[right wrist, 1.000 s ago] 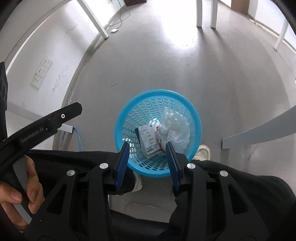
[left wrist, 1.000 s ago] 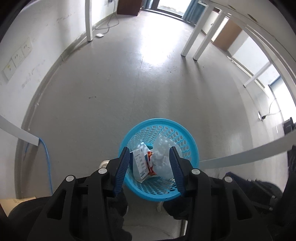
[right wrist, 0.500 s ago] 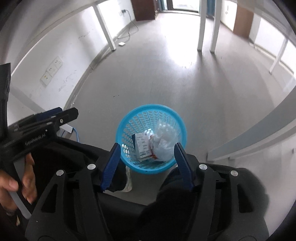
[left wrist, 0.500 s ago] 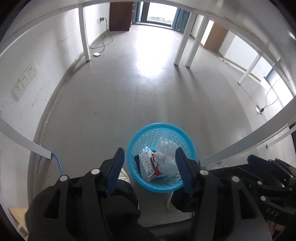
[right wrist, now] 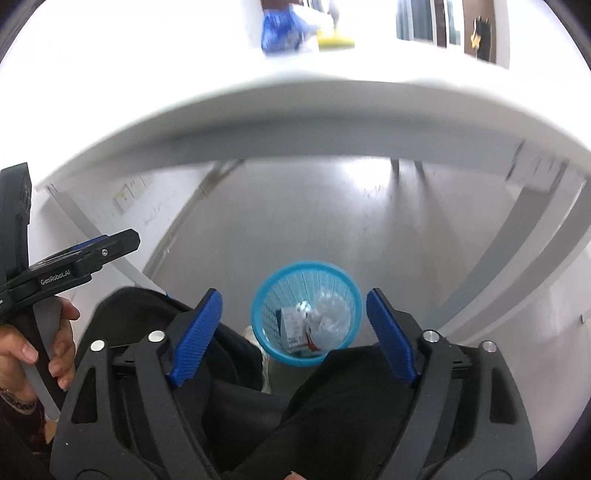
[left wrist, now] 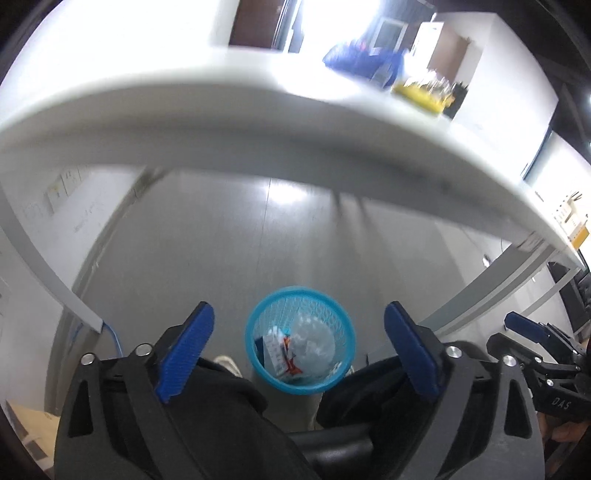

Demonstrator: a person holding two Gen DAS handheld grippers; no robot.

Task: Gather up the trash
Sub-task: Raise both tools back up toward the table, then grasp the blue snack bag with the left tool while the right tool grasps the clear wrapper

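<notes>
Left tongs and right tongs spread wide, both empty. Blue basket on floor below, trash inside — more waits on the table: blue bag, yellow item. Clear the table edge first, then reach.

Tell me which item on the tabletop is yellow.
The flat yellow item, right of the blue bag on the white table; the bag is blue, not yellow.

Light: bright daylight from the far windows, blown out on the worktop.
Glare: white patch on the floor.
Blur: motion smear on worktop edge and clutter.
Edges: fisheye bending, dark corners.
</notes>
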